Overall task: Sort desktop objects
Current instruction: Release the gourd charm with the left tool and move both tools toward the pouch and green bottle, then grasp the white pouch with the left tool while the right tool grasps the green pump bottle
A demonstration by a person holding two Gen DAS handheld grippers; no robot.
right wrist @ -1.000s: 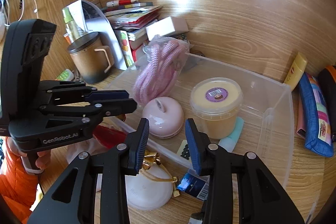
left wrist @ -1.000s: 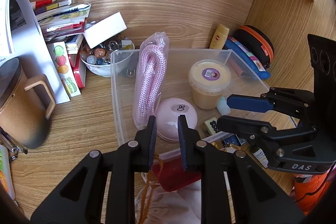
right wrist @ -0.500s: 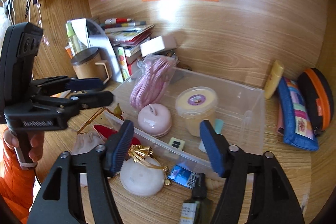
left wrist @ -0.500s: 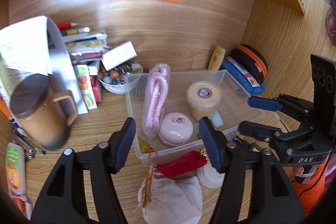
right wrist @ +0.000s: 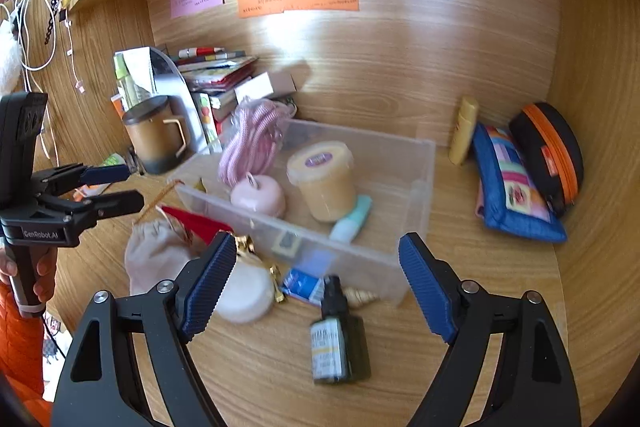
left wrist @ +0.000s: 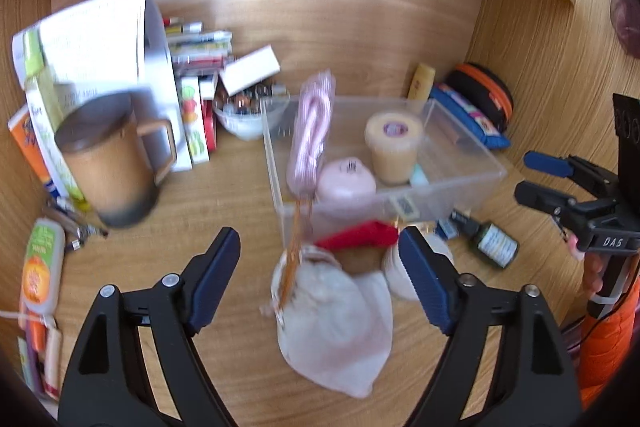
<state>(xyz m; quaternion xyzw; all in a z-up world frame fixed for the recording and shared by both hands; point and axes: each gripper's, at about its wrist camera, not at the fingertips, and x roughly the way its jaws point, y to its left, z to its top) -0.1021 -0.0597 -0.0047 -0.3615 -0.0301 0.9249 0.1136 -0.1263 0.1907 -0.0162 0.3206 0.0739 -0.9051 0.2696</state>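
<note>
A clear plastic bin (left wrist: 472,147) (right wrist: 416,187) holds a pink rope (left wrist: 312,139), a pink round case (left wrist: 346,179) and a yellow tub (right wrist: 324,179). In front of it lie a white drawstring pouch (left wrist: 336,315), a red item (left wrist: 360,235), a white puck (right wrist: 244,295) and a dark bottle (right wrist: 338,339). My left gripper (left wrist: 319,243) hangs over the pouch, jaws opening, with nothing gripped. My right gripper (right wrist: 317,241) hovers above the bottle and the bin's front wall, jaws also opening and not holding anything.
A brown lidded mug (left wrist: 108,163), stacked books (left wrist: 200,47) and a bowl of marbles (left wrist: 240,115) stand at the left. A blue pencil case (right wrist: 512,187), a black and orange case (right wrist: 552,151) and a yellow tube (right wrist: 464,131) sit at the right. Wooden walls close in behind and beside.
Both grippers have drawn back from the bin, and their jaws have spread from nearly shut to wide. Neither carries anything away.
</note>
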